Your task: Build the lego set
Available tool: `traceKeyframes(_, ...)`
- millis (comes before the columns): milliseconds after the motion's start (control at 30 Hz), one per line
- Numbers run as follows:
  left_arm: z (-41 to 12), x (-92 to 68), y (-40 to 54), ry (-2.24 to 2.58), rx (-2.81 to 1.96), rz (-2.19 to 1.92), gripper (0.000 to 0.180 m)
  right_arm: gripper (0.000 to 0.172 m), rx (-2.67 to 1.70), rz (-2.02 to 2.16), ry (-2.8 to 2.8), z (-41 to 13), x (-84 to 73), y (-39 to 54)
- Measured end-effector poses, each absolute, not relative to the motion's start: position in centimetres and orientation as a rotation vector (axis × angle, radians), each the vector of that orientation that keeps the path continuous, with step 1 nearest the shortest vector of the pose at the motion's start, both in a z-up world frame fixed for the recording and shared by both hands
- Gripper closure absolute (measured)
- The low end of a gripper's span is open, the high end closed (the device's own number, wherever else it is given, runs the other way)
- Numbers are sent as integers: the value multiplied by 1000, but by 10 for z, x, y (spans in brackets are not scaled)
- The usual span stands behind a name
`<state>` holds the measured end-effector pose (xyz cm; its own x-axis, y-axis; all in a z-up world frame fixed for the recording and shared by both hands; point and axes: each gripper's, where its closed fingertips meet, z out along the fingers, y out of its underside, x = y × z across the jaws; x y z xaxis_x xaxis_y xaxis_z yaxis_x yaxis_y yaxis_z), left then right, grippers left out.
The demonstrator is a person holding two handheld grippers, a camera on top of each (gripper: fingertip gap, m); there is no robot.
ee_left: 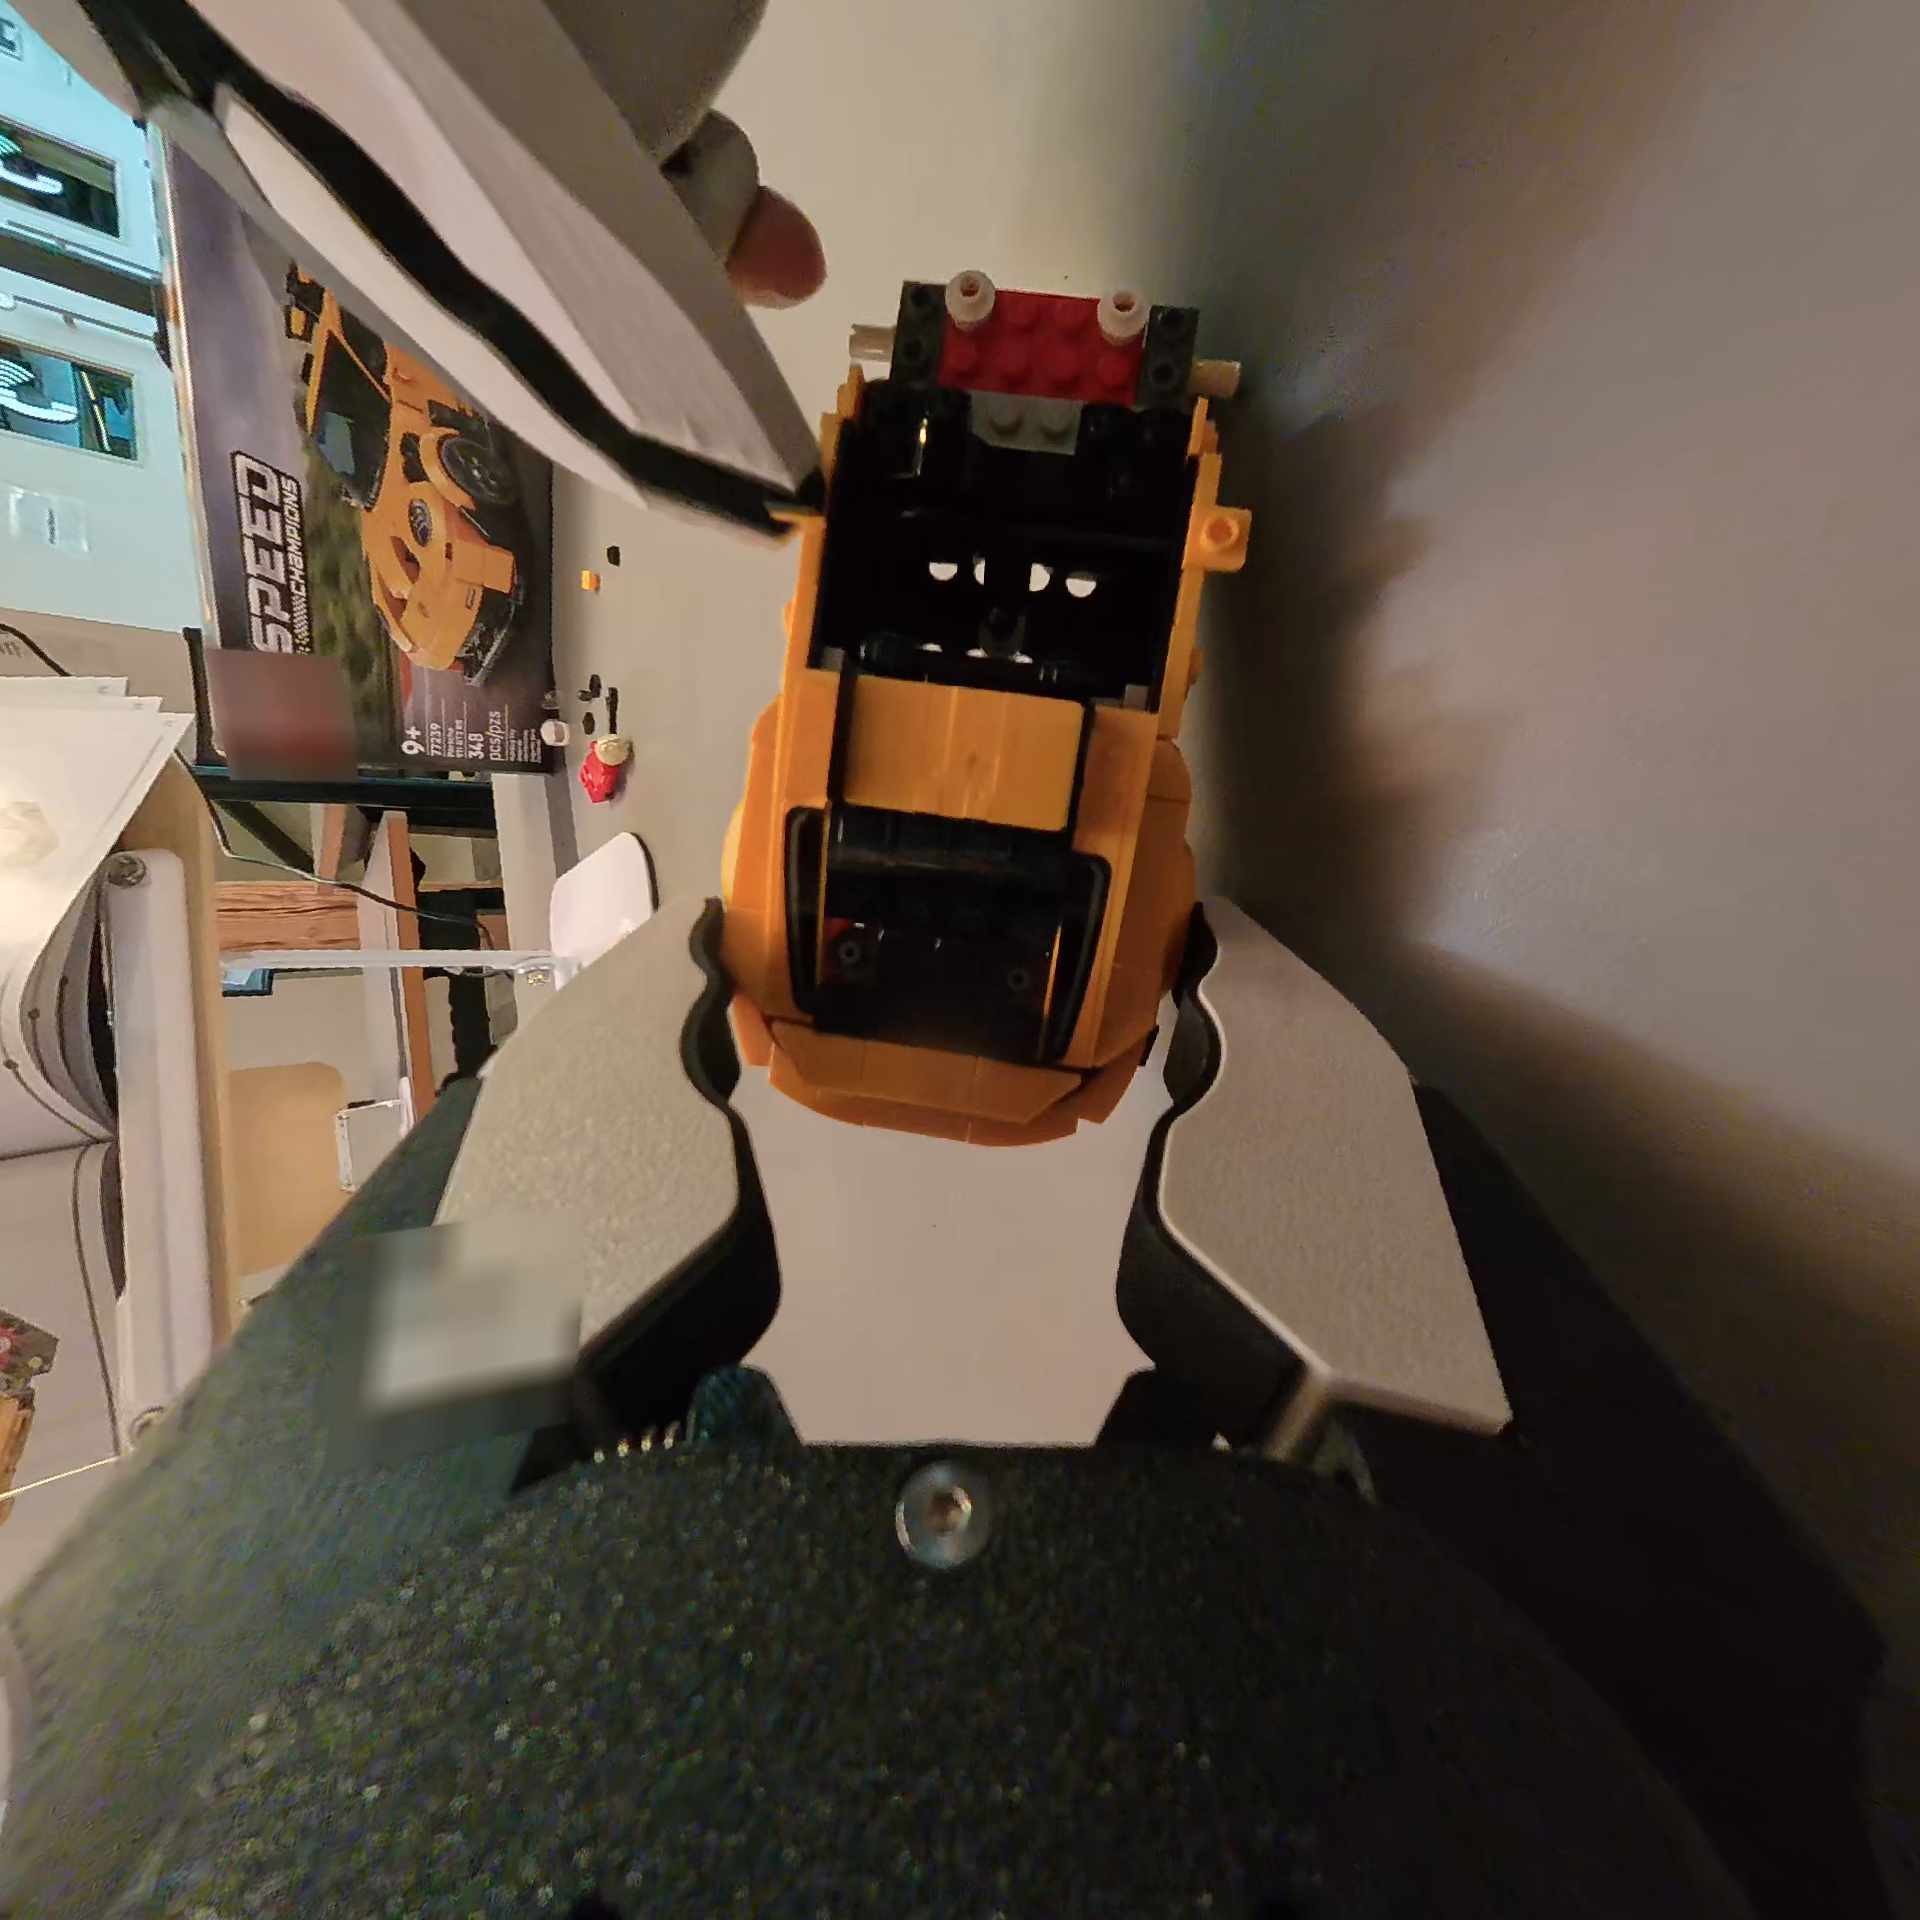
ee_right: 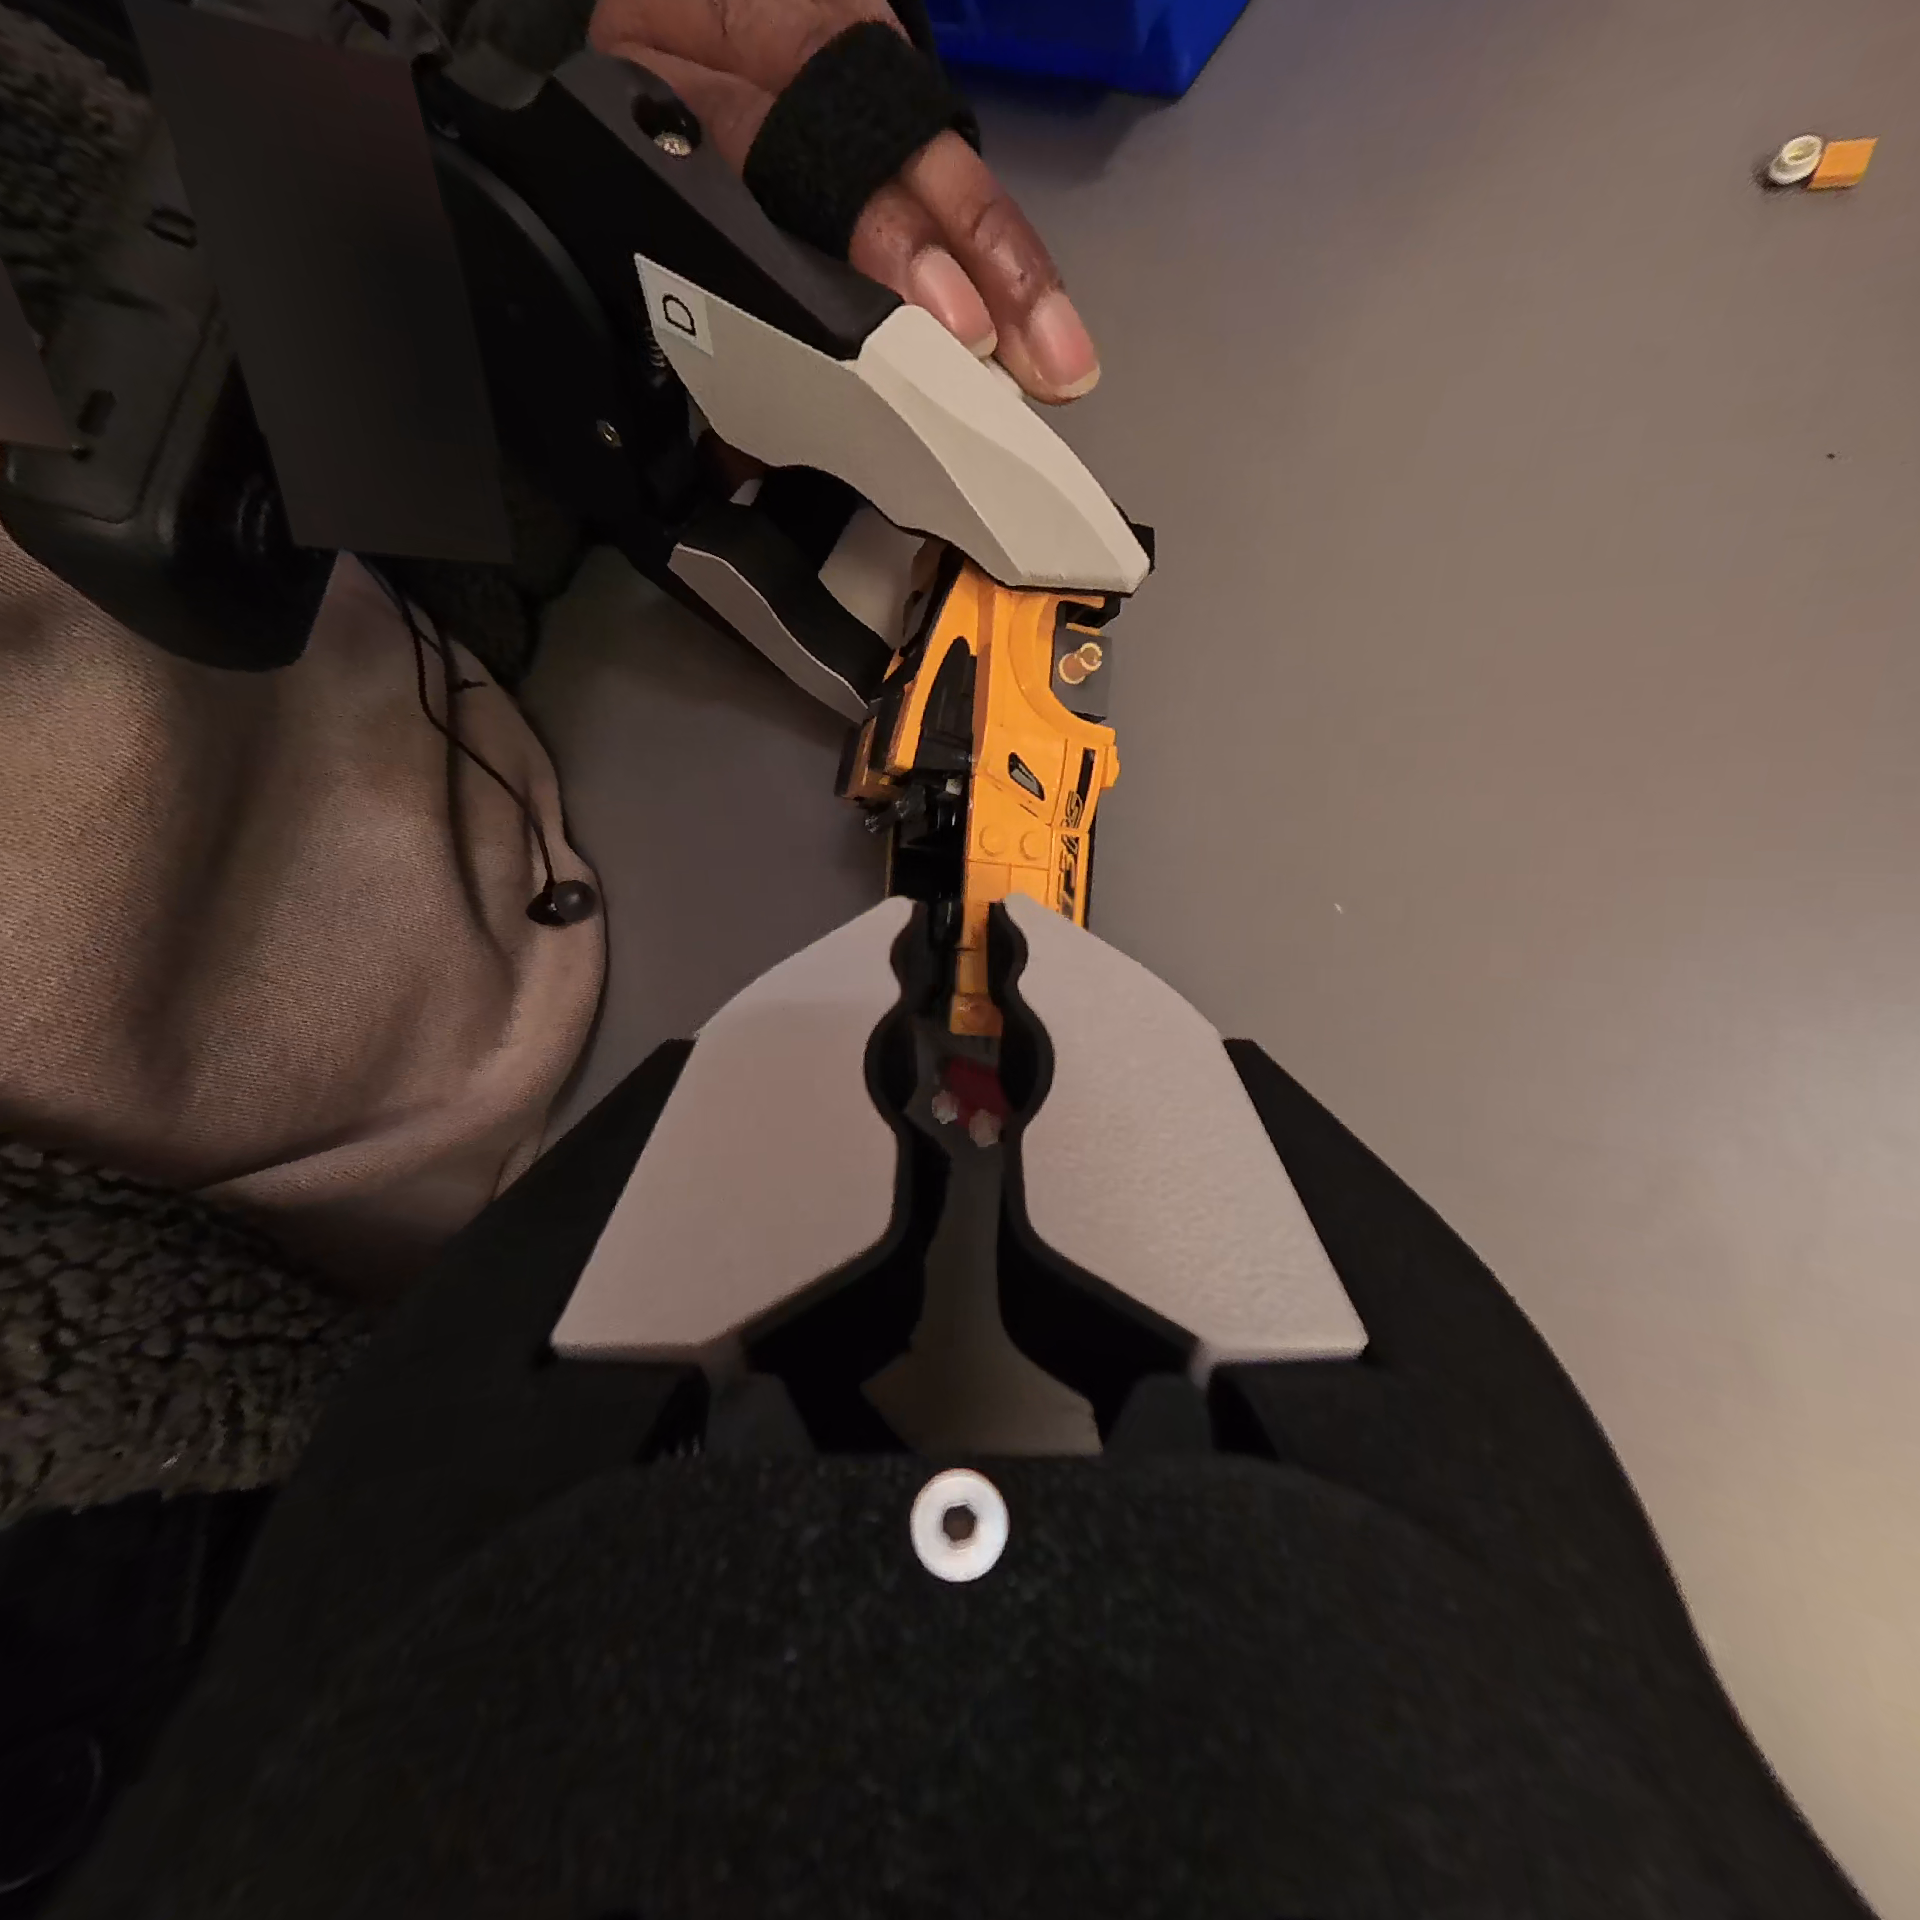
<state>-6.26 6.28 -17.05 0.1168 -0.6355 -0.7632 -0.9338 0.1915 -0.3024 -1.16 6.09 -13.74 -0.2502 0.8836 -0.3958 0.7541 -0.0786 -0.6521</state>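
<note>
An orange and black brick-built car (ee_left: 966, 748) lies between my left gripper's (ee_left: 956, 925) wide-set fingers, and both pads (ee_left: 717, 987) press its rounded end. A red brick (ee_left: 1039, 348) with two grey pegs sits at its far end. In the right wrist view the car (ee_right: 1029, 748) is on its side over the grey table (ee_right: 1455, 727). My right gripper (ee_right: 956, 920) is nearly shut on the car's thin orange side wall. Its finger (ee_left: 623, 343) meets the car's upper left edge in the left wrist view. The left gripper's white finger (ee_right: 935, 447) lies over the car's other end.
The car's printed box (ee_left: 364, 520) stands at the left, with a small red figure (ee_left: 603, 769) and several tiny dark parts near it. A white and orange piece (ee_right: 1818, 161) lies far right. A blue bin (ee_right: 1070, 42) is at the back. Beige clothing (ee_right: 260, 883) fills the left. Across from one pair of fingers to the other is roughly 7 centimeters.
</note>
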Motion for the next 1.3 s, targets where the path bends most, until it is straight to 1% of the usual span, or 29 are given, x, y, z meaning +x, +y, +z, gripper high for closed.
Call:
traceKeyframes(500, -171, -62, 61, 1603, -1534, 418, 99, 162, -1873, 1330, -1977, -140, -12, 61)
traceKeyframes(600, -172, -62, 60, 1586, -1568, 348, 98, 162, -1881, 1359, -1935, -139, -13, 62)
traceKeyframes(633, -174, -62, 59, 1568, -1598, 298, 98, 153, -1874, 1398, -1908, -135, -14, 63)
traceKeyframes(700, -177, -64, 59, 1520, -1675, 183, 99, 149, -1835, 1457, -1802, -120, -16, 70)
traceKeyframes(833, -189, -67, 57, 1392, -1877, -128, 98, 148, -1814, 1205, -1698, -121, 1, 106)
traceKeyframes(967, -197, -67, 54, 1291, -2004, -362, 98, 154, -1843, 888, -1544, -128, 33, 168)
traceKeyframes(1100, -198, -66, 55, 1240, -2035, -439, 98, 154, -1952, 783, -1420, -148, 64, 209)
traceKeyframes(1300, -196, -65, 53, 1207, -2041, -493, 95, 154, -2002, 677, -1355, -170, 86, 238)
